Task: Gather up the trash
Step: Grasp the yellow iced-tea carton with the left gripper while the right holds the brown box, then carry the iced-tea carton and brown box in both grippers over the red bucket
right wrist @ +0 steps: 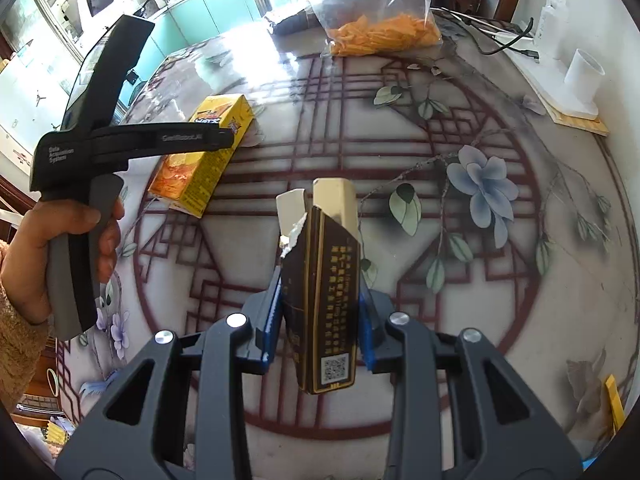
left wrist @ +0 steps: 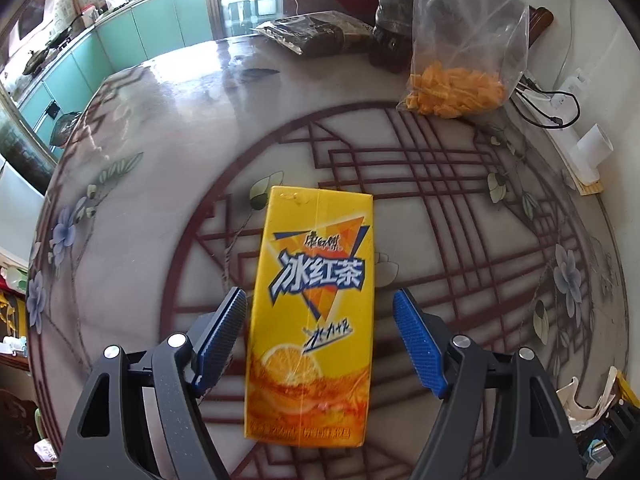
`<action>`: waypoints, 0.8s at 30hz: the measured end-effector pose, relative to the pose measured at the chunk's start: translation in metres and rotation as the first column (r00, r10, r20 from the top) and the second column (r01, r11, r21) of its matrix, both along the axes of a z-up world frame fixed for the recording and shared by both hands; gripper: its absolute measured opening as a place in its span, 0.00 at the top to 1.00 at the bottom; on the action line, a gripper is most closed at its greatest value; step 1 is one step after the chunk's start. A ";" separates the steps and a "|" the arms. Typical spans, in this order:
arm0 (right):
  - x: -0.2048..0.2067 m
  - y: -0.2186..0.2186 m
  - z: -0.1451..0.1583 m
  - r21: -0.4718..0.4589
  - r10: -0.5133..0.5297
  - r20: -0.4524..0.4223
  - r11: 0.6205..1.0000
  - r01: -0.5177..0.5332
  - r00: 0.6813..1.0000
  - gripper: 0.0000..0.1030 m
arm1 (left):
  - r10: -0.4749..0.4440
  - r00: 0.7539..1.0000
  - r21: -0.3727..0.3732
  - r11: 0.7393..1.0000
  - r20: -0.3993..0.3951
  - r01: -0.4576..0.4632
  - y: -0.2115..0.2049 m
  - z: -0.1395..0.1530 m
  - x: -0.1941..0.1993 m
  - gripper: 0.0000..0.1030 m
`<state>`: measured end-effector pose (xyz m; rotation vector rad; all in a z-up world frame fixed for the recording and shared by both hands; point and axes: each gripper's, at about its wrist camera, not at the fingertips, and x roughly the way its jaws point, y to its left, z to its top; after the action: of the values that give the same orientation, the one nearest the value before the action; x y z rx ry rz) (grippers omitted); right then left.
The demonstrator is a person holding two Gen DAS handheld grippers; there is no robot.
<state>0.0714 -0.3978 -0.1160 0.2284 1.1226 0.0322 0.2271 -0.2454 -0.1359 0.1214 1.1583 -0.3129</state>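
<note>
A yellow iced-tea carton [left wrist: 316,240] lies flat on the round patterned table [left wrist: 160,140]. My left gripper [left wrist: 319,294] hangs over it, open, with a blue pad on either side of the carton and a gap at each. From the right wrist view the same carton [right wrist: 208,168] lies at the left, under the left gripper held by a hand [right wrist: 60,248]. My right gripper [right wrist: 320,308] is shut on a dark cigarette pack [right wrist: 332,240] with gold print and a torn-open lid, held above the table.
A clear bag of orange snack pieces [left wrist: 456,92] stands at the table's far side, beside a dark bottle [left wrist: 392,28] and a dark packet [left wrist: 316,32]. A white power strip with cables [left wrist: 560,112] and a white tube [left wrist: 592,148] line the right edge. Torn paper [left wrist: 592,396] lies near right.
</note>
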 end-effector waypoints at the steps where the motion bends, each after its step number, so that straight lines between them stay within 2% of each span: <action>1: 0.001 0.000 -0.001 0.001 -0.001 -0.001 1.000 0.001 1.000 0.69 | -0.001 1.000 -0.001 1.000 -0.002 0.001 -0.001 -0.001 0.001 0.35; 2: 0.002 0.000 -0.002 0.002 -0.001 -0.002 1.000 0.001 1.000 0.69 | -0.002 1.000 0.004 1.000 -0.002 0.002 -0.002 -0.002 0.001 0.45; 4: 0.003 0.001 -0.002 0.003 -0.001 -0.004 1.000 0.001 1.000 0.69 | -0.012 1.000 0.007 1.000 0.001 0.012 -0.003 -0.003 0.001 0.45; 11: 0.000 0.011 0.004 -0.011 0.013 0.004 1.000 -0.013 1.000 0.69 | -0.017 1.000 -0.059 0.998 -0.002 0.016 0.014 0.010 -0.017 0.46; 19: -0.012 0.032 0.027 -0.047 0.050 0.047 0.998 -0.048 0.998 0.70 | 0.002 0.999 -0.120 0.993 0.052 0.004 0.057 0.050 -0.069 0.46; 24: -0.025 0.053 0.040 -0.066 0.089 0.068 0.994 -0.085 0.994 0.70 | 0.022 0.996 -0.123 0.992 0.087 -0.011 0.088 0.067 -0.106 0.45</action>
<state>0.0469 -0.3444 -0.0756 0.1209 1.0609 0.0815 0.1210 -0.1575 -0.0693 0.0175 1.0491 -0.3595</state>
